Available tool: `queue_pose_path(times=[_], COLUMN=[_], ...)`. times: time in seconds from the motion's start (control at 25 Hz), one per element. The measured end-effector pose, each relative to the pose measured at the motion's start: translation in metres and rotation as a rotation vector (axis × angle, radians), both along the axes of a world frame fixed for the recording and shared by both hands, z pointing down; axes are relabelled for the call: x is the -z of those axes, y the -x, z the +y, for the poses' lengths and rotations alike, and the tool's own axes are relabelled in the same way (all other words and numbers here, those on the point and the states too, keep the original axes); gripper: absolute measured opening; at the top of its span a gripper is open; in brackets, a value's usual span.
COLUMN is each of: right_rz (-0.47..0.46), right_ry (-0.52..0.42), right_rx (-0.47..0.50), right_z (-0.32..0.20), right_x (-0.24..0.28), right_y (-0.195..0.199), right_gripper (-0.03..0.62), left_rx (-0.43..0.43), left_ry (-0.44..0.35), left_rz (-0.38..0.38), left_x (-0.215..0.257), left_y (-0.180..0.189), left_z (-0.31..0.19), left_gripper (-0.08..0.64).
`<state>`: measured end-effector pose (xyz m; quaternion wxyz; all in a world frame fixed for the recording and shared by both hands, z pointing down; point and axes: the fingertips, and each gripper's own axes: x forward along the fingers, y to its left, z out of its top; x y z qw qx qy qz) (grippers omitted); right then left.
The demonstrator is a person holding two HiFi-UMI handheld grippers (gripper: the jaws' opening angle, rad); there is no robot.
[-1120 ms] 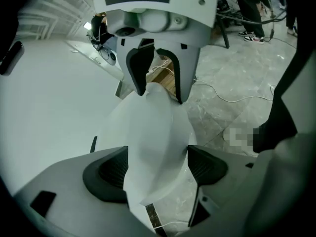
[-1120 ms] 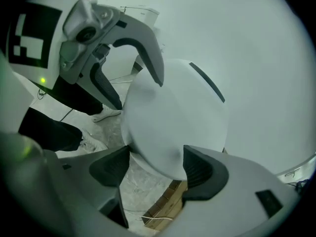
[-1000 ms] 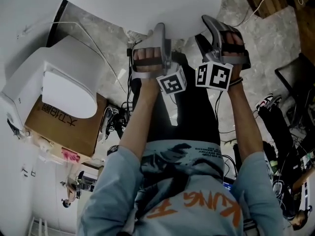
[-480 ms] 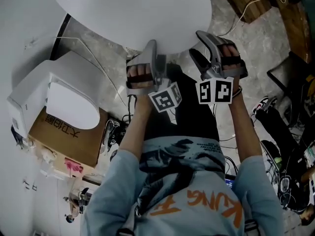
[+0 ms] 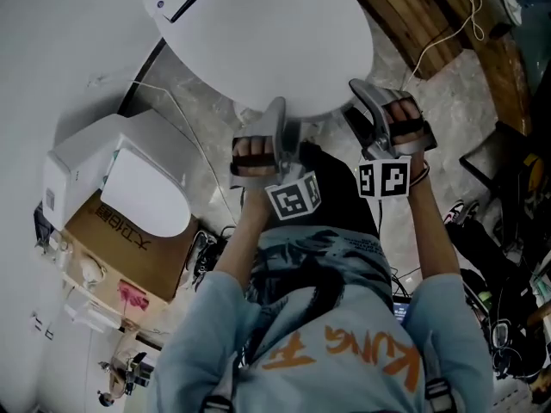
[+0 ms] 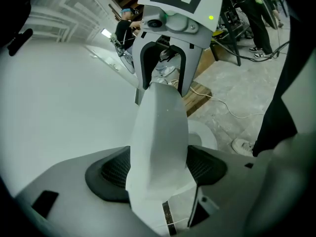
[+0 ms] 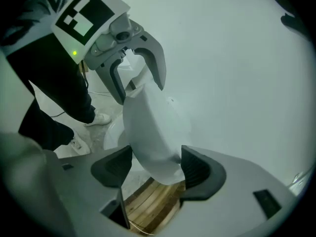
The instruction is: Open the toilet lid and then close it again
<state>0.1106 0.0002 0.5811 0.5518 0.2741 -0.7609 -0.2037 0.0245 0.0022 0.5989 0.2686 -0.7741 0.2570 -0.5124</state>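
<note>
The left gripper [image 5: 277, 108] pinches the near rim of the toilet lid [image 5: 267, 33]; the right gripper [image 5: 360, 89], whose jaws have just been closing, grips that rim alongside. The lid is a broad, smooth white oval, tilted before the person.

We count two grippers, the left gripper [image 5: 277, 119] and the right gripper [image 5: 366, 101], two marker cubes [image 5: 294, 198], one on each, one toilet lid [image 5: 258, 33], one other toilet [image 5: 129, 170], and one cardboard box [image 5: 120, 248].
</note>
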Motion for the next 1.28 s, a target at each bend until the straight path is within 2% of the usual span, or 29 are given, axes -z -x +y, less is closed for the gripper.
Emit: queue_pose_path(times=[0.2, 0.56, 1.0, 1.16, 1.28], right_rz=[0.02, 0.024, -0.01, -0.041, -0.073], right_ry=[-0.063, -0.138, -0.29, -0.356, -0.408], right_rx=[-0.007, -0.019, -0.023, -0.046, -0.062], right_z=[-0.018, -0.05, -0.116, -0.148, -0.173], right_x=[0.05, 0.126, 0.208, 0.236, 0.255], right_y=[0.01, 0.03, 0.065, 0.079, 0.089], right_gripper=[0.297, 0.245, 0.141, 0.119, 0.109], left_rx=[0.028, 0.092, 0.139, 0.132, 0.165], left_ry=[-0.057, -0.093, -0.135, -0.186, -0.217], left_rz=[0.049, 0.133, 0.289, 0.295, 0.305], left_x=[0.045, 0.113, 0.194, 0.218, 0.234], left_y=[0.011, 0.029, 0.061, 0.071, 0.079], left_z=[-0.017, -0.042, -0.102, -0.128, -0.147], left_gripper=[0.337, 0.261, 0.205, 0.178, 0.135])
